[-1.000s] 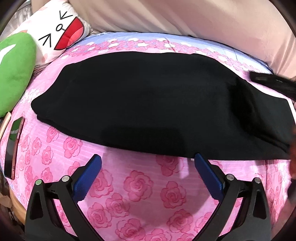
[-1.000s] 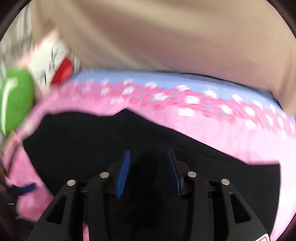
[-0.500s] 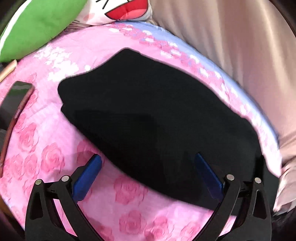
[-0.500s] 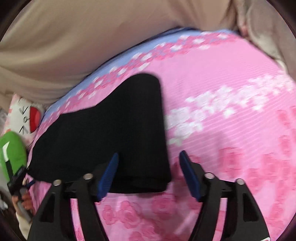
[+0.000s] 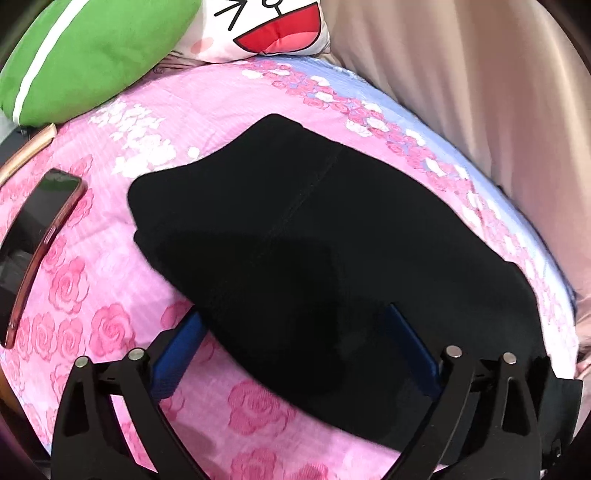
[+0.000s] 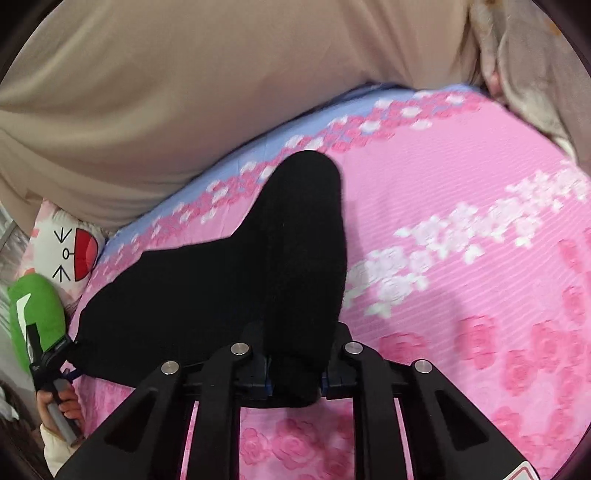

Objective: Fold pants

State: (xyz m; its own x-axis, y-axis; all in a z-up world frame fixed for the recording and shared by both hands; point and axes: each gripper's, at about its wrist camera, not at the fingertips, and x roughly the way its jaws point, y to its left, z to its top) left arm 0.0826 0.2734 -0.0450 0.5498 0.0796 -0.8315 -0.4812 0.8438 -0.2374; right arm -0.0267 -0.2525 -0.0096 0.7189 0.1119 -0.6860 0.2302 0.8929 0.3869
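Phone [image 5: 35,243]: left edge of bed [image 5: 110,295]. Green cushion [image 5: 88,55], cartoon pillow [image 5: 266,29]: far left. Black pants [image 5: 314,240]: folded, flat mid-bed. Left tongs [image 5: 295,347]: spread wide, straddling the pants' near edge, holding nothing. Right tongs [image 6: 295,380]: clamped on the pants' end fold.

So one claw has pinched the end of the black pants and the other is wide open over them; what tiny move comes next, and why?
Probably the left gripper should close on the cloth edge between its open fingers. The right gripper is already shut on its end of the black pants, which lie on the pink bedspread; holding both ends would let the pants be lifted and folded.
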